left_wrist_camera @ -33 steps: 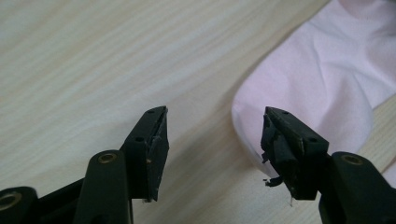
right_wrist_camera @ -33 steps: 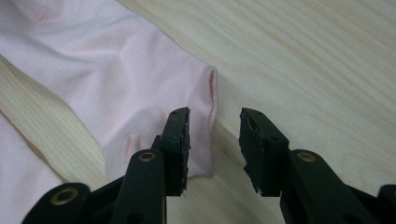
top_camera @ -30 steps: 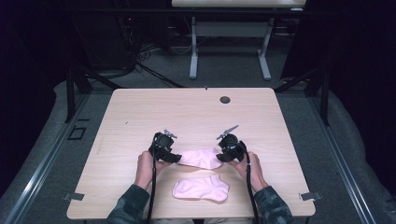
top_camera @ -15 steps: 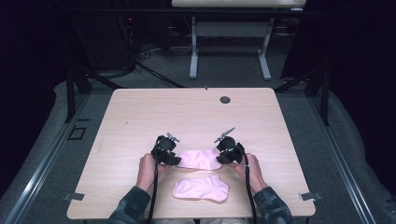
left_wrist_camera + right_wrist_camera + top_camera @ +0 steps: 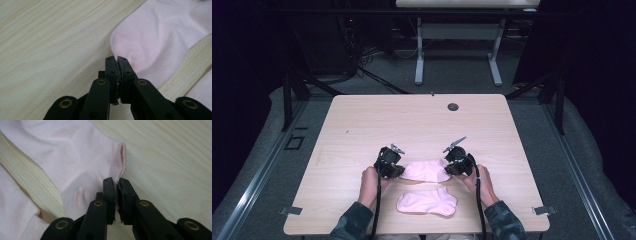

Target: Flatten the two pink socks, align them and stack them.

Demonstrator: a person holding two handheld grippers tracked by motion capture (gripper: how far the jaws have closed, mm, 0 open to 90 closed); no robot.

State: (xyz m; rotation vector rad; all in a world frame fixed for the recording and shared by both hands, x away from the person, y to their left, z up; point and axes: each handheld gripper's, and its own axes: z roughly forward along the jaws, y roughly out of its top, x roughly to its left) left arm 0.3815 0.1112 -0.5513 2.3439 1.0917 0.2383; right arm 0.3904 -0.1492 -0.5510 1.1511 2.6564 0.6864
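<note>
A pale pink sock (image 5: 426, 170) lies stretched between my two grippers on the wooden table (image 5: 412, 125). My left gripper (image 5: 390, 162) is shut on its left edge, where the fabric (image 5: 155, 37) is pinched at the jaw tips (image 5: 116, 60). My right gripper (image 5: 459, 162) is shut on the sock's cuff end; the cuff opening (image 5: 121, 157) stands just above the closed tips (image 5: 117, 181). A second pink sock (image 5: 427, 202) lies flat nearer the table's front edge, and a corner of it (image 5: 15, 212) appears in the right gripper view.
A small dark round grommet (image 5: 453, 106) sits near the table's far edge. Bare wood spreads across the far half and left side of the table. Beyond the table stand another desk's legs (image 5: 419, 50) and cables on the floor.
Both grippers have drifted slightly toward the front of the table with the sock held between them. The second sock has not moved.
</note>
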